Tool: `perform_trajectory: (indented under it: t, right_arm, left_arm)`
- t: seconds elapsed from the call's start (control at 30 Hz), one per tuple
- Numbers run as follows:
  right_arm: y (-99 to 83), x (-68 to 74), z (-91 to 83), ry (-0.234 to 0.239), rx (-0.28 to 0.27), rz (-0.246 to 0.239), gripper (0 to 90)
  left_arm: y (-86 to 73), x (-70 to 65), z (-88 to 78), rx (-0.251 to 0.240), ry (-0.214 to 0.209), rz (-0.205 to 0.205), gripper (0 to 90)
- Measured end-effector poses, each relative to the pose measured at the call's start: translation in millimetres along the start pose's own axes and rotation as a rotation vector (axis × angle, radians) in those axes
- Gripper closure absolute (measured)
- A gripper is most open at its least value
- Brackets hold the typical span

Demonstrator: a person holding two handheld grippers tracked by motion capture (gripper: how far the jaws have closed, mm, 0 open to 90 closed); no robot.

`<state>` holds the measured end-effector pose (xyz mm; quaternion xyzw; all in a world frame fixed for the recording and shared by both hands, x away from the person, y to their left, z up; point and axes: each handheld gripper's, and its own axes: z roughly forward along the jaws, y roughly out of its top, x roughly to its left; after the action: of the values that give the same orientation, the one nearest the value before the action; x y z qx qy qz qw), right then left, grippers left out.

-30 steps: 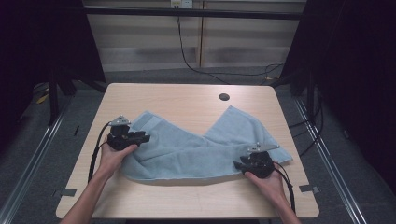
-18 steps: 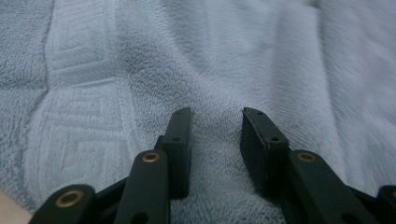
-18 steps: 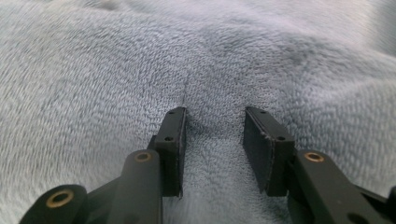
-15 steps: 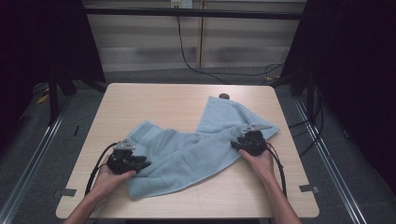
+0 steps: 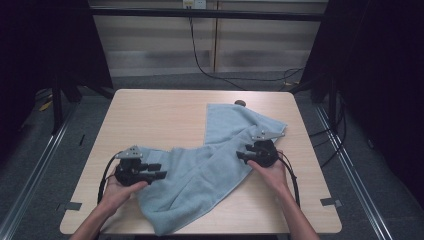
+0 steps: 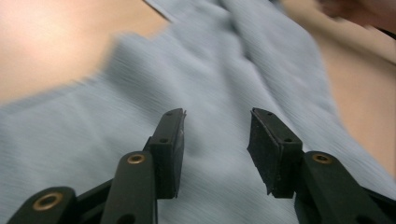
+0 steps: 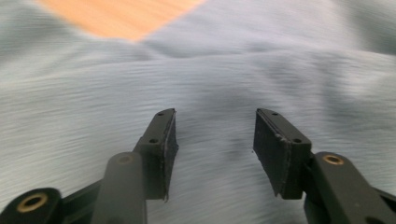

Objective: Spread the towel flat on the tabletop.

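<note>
Towel [image 5: 220, 150] rumpled, unfolded, running 7 to 1 o'clock; your left gripper [image 6: 215, 135] and right gripper [image 7: 214, 140] gape empty above it; folding remains.

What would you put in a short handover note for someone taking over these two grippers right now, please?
Left gripper: open, nothing held, at the near left edge of the towel.
Right gripper: open, nothing held, over the towel's right side.
Towel: light blue, lying rumpled and diagonal across the table, one end towards the far right corner, the other reaching the near edge.
Done: nothing neatly folded or flattened yet.
Left: probably grip two corners and spread or fold it.
</note>
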<state>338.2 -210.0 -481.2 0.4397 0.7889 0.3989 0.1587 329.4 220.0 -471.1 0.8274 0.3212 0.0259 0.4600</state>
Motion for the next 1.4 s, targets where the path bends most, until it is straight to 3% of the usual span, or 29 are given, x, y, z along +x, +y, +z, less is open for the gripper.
perform_trajectory:
  t: [0.1, 0.13, 0.17, 0.2, 0.3, 0.37, 0.43, 0.53, 0.57, 0.63, 0.67, 0.7, 0.73, 0.8, 0.83, 1.03, 1.1, 1.17, 1.27, 1.33, 1.4]
  right_arm:
    - [-5.3, 20.9, -12.8, 0.086, -0.006, -0.008, 44.2]
    - [-10.1, 32.4, -15.5, 0.118, 0.015, -0.029, 40.1]
    - [-10.1, 32.4, -15.5, 0.118, 0.015, -0.029, 40.1]
    - [-17.0, 44.4, -15.9, 0.137, 0.032, -0.054, 37.0]
    - [-24.6, 53.0, -11.4, 0.163, 0.049, -0.059, 31.2]
    - [-26.7, 54.9, -8.7, 0.161, 0.062, -0.071, 31.3]
    - [-30.3, 55.8, -2.9, 0.136, 0.081, -0.079, 32.3]
    - [-31.4, 56.6, 0.0, 0.111, 0.079, -0.1, 38.3]
    - [-31.3, 57.1, 0.0, 0.099, 0.082, -0.115, 41.4]
    - [-32.4, 58.8, -0.6, 0.059, 0.09, -0.145, 51.6]
    - [-32.5, 58.6, -0.9, 0.044, 0.088, -0.155, 57.0]
    - [-32.0, 57.7, -1.8, 0.034, 0.09, -0.144, 59.9]
    - [-31.8, 55.2, -2.2, 0.042, 0.086, -0.125, 62.8]
    - [-31.1, 49.3, -4.6, 0.03, 0.077, -0.113, 67.9]
    - [-30.6, 45.2, -5.4, 0.031, 0.067, -0.097, 68.6]
    - [-26.4, 20.5, -14.8, -0.005, 0.013, -0.029, 75.8]
    - [-26.0, 11.7, -22.5, -0.05, -0.009, -0.012, 81.5]
    - [-25.1, -0.7, -32.5, -0.086, -0.026, 0.018, 83.6]
    - [-22.8, -29.2, -51.9, -0.161, -0.085, 0.074, 84.5]
    - [-22.1, -43.1, -57.5, -0.195, -0.085, 0.097, 84.4]
    - [-21.3, -54.7, -58.0, -0.192, -0.086, 0.119, 84.1]
  left_arm:
    - [5.0, 21.7, 11.6, -0.011, 0.036, -0.054, 53.9]
    - [4.7, 25.9, 15.2, -0.003, 0.031, -0.067, 51.8]
    - [4.7, 29.3, 20.7, 0.021, 0.038, -0.063, 51.8]
    - [4.9, 30.1, 26.7, 0.044, 0.065, -0.031, 48.5]
    - [6.4, 30.2, 36.1, 0.04, 0.047, -0.014, 43.7]
    - [8.6, 26.6, 42.6, 0.071, 0.049, 0.018, 42.1]
    - [9.5, 24.8, 47.5, 0.074, 0.047, 0.024, 39.8]
    - [7.2, 21.7, 55.5, 0.1, 0.097, 0.016, 40.4]
    - [6.3, 19.6, 55.7, 0.095, 0.14, 0.035, 44.2]
    - [5.7, 17.9, 54.3, 0.104, 0.202, 0.079, 60.4]
    - [5.4, 18.2, 53.1, 0.106, 0.216, 0.084, 70.6]
    - [5.0, 20.2, 51.7, 0.1, 0.206, 0.063, 74.6]
    - [3.9, 22.2, 49.8, 0.089, 0.194, 0.024, 77.8]
    - [3.2, 24.2, 45.8, 0.079, 0.183, 0.0, 80.3]
    - [2.5, 25.2, 42.6, 0.062, 0.155, -0.029, 80.6]
    - [2.6, 16.6, 27.5, 0.019, 0.095, -0.049, 82.1]
    - [-0.3, 14.3, 21.1, 0.024, 0.113, -0.049, 82.6]
    - [-5.0, 17.1, 14.5, 0.013, 0.096, -0.08, 82.8]
    - [-13.6, 20.5, -0.3, -0.004, 0.11, -0.109, 83.1]
    - [-18.0, 20.9, -8.7, -0.032, 0.061, -0.132, 83.1]
    - [-20.1, 18.4, -11.9, -0.045, 0.033, -0.141, 83.0]
